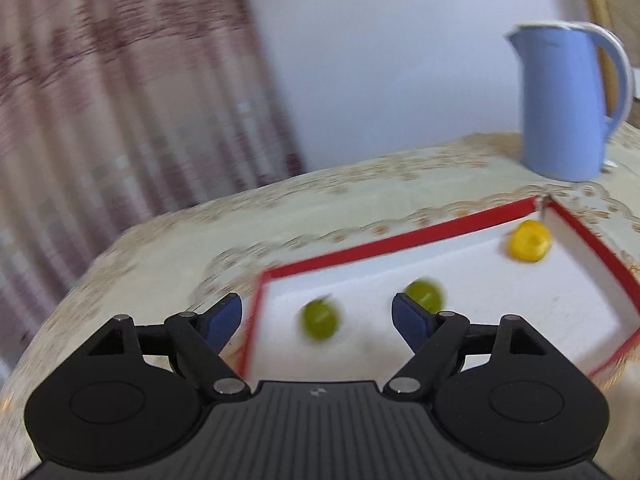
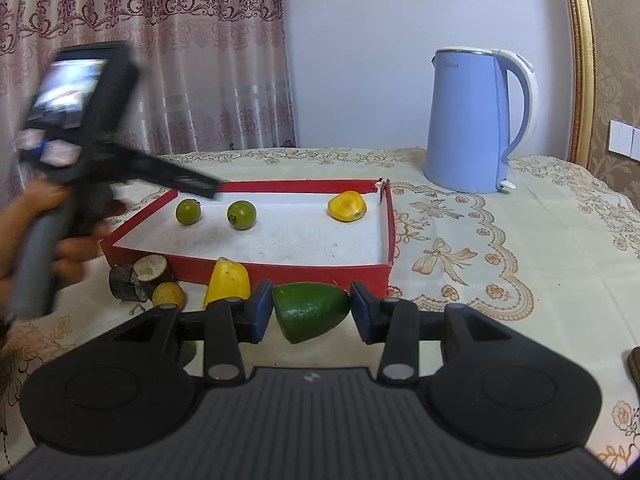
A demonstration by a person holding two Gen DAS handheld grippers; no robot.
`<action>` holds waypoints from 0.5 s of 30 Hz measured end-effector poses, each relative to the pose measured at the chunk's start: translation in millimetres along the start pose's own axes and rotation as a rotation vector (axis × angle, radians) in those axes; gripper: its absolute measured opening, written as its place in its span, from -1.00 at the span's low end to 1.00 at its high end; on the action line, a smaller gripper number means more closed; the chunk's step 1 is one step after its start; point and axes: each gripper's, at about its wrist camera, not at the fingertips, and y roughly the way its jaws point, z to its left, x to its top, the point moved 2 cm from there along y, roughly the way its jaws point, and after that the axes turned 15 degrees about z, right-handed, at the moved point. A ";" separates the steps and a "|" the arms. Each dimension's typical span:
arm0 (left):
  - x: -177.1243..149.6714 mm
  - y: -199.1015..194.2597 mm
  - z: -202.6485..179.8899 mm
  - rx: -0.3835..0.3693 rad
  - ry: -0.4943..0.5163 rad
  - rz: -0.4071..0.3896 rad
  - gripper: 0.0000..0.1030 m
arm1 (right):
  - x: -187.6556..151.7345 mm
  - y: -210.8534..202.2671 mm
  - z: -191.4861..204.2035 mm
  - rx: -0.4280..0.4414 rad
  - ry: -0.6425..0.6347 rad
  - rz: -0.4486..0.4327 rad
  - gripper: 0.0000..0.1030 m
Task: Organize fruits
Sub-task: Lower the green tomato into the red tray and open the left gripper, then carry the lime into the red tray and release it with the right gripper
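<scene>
Right gripper [image 2: 306,314] is sitting closest to its camera, its blue pads [image 2: 258,312] spread on either side of a green avocado piece [image 2: 310,310]. Its left pad is lying against the cut end and its right pad is meeting the tapered tip, though whether the jaws are actually pressing cannot be told. The avocado's long axis is running left to right, straight across the gap between the pads, and it is sitting just in front of the red tray [image 2: 248,270]. The tray's near wall is lying directly ahead of this gripper, so the coming move looks like a lift up and forward over that wall. Inside the tray, two green fruits [image 2: 188,211] and a yellow piece [image 2: 346,207] are resting on the white floor. Beside the avocado, outside the tray, a yellow wedge [image 2: 228,282], a small yellow fruit [image 2: 169,295] and dark cut pieces [image 2: 138,278] are waiting on the tablecloth [image 2: 540,260]. Left gripper [image 1: 316,316] is hovering over the tray's left corner with its jaws wide apart and holding nothing; its view is blurred. A blue kettle [image 2: 476,120] is standing behind the tray.
</scene>
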 end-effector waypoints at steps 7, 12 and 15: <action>-59.8 -20.9 36.9 0.030 -0.153 0.021 0.62 | 3.5 2.3 11.6 0.032 -0.014 -0.016 -0.23; -80.6 -11.7 42.1 0.023 -0.178 0.063 0.63 | 7.7 2.1 18.0 0.036 -0.023 -0.022 -0.23; -82.8 -12.0 44.9 0.014 -0.186 0.065 0.63 | 12.6 0.3 21.1 0.036 -0.032 -0.033 -0.23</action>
